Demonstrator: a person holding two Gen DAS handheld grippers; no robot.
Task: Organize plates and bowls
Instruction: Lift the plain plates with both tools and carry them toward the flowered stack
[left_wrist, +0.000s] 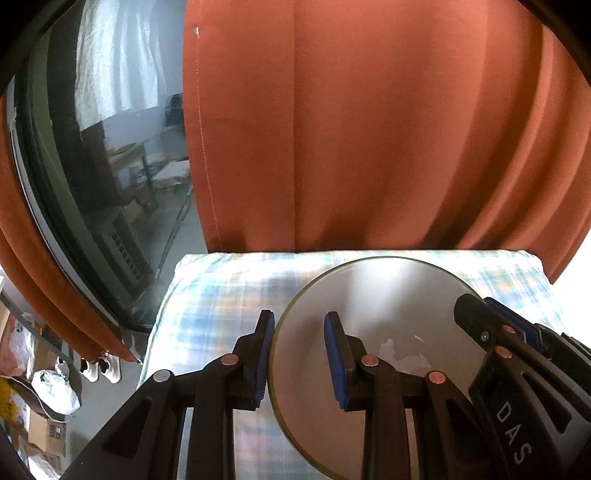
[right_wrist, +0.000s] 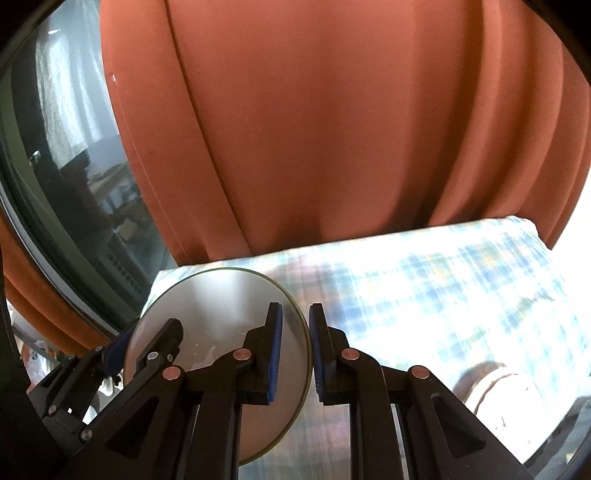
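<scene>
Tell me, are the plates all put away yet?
Not yet. Nothing shows as put away. Right now the left gripper and right gripper both pinch one grey plate by opposite edges above the checked cloth. It still needs setting down; a dish waits nearby.

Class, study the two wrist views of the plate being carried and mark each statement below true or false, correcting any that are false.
1. Both grippers grip the same plate. True: the left gripper is clamped on its left rim and the right gripper on its right rim.
2. The plate is square and red. False: it is round and pale grey.
3. A checked cloth covers the surface beneath the plate. True.
4. The curtain behind is blue. False: it is orange-red.
5. A bowl sits on the plate. False: nothing stands on it; only faint light marks show on its face.
</scene>
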